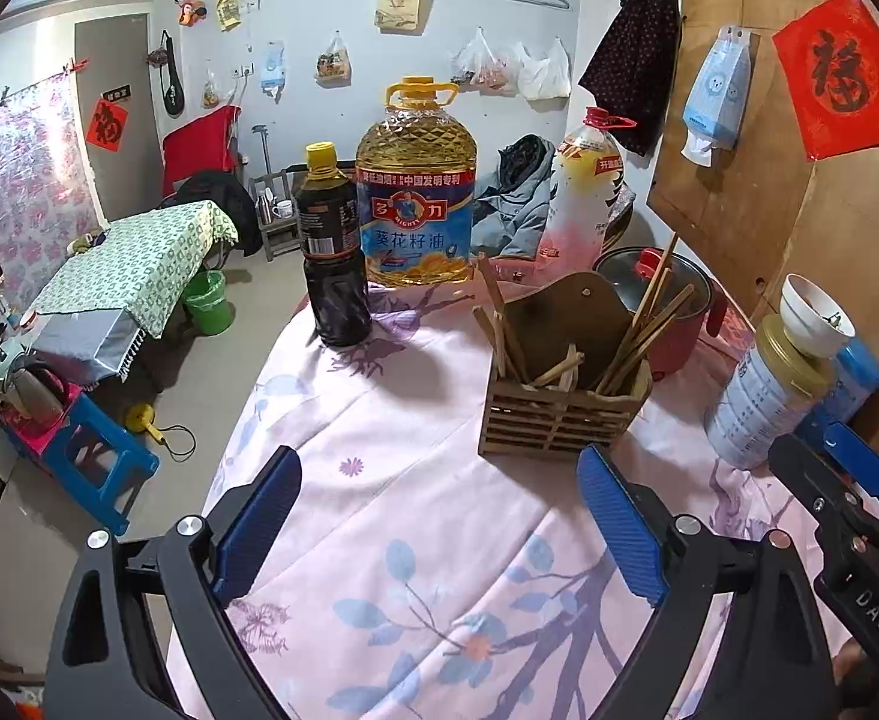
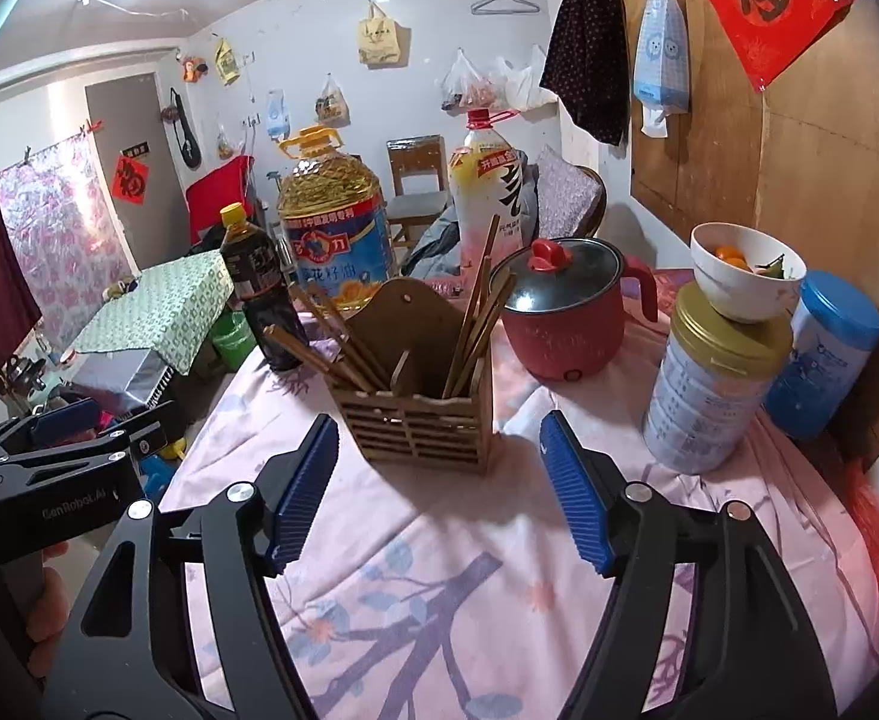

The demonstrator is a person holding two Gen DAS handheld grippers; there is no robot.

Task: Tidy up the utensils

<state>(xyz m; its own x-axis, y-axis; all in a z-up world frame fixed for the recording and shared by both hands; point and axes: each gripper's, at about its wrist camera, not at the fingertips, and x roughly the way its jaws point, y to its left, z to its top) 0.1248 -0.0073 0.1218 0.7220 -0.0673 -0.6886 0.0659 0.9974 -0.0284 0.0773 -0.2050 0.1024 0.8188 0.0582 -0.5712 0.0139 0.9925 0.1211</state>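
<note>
- Hovering over the pink cloth (image 1: 415, 540), the left gripper (image 1: 439, 516) and right gripper (image 2: 439, 492) gape wide, empty.
- Chopsticks (image 2: 475, 312) stand sorted in the wooden holder (image 2: 415, 420) at twelve o'clock, leaning outward, judged done.

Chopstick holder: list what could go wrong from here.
1. Chopsticks lean out of the wooden chopstick holder; a claw's nudge could tip it.
2. The white bowl sits on the tin can; a bump may topple it.
3. The soy sauce bottle stands near the table edge.
</note>
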